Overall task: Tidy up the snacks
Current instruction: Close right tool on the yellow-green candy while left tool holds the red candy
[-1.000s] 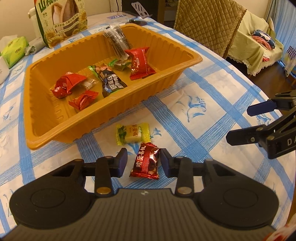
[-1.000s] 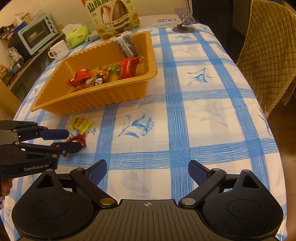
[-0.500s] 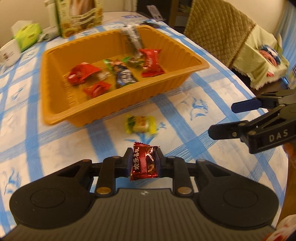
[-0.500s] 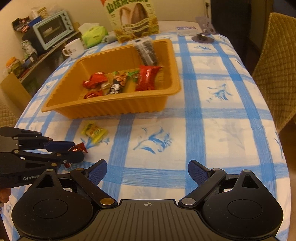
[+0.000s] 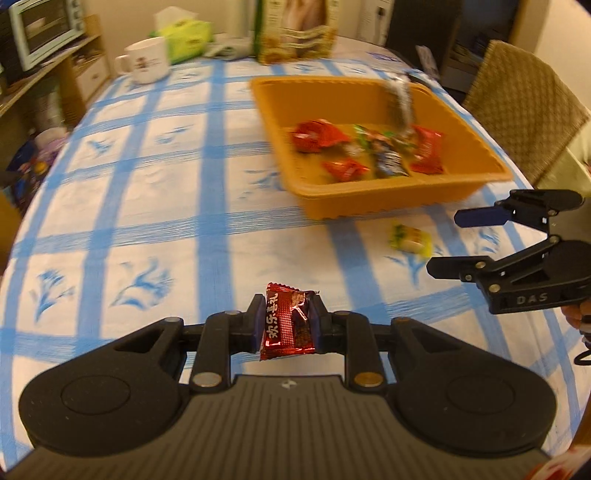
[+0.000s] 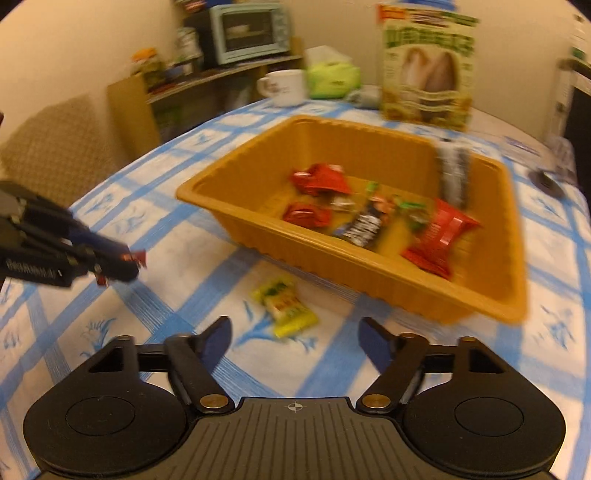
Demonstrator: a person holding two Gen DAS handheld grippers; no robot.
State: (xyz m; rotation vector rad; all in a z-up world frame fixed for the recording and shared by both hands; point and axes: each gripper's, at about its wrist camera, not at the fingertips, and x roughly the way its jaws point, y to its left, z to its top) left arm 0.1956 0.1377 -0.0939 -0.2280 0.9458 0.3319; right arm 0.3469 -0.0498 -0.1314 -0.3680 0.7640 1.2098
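My left gripper (image 5: 286, 325) is shut on a dark red snack packet (image 5: 288, 325) and holds it above the tablecloth, left of the orange tray (image 5: 332, 206). It also shows in the right wrist view (image 6: 122, 264) with the packet (image 6: 137, 255). The tray (image 6: 236, 229) holds several wrapped snacks. A yellow-green candy (image 6: 284, 308) lies on the cloth just in front of the tray, between the open fingers of my right gripper (image 6: 295, 341). The candy (image 5: 410, 240) lies next to my open right gripper (image 5: 448, 242) in the left wrist view.
A white mug (image 5: 146, 61), a green tissue pack (image 5: 188, 38) and a tall seed bag (image 6: 428, 70) stand at the table's far end. A toaster oven (image 6: 251, 31) sits on a shelf behind. A quilted chair (image 5: 524, 107) stands at the right.
My left gripper closed on the red packet, lifted it off the cloth and swung left. My right gripper moved in toward the yellow-green candy, staying open.
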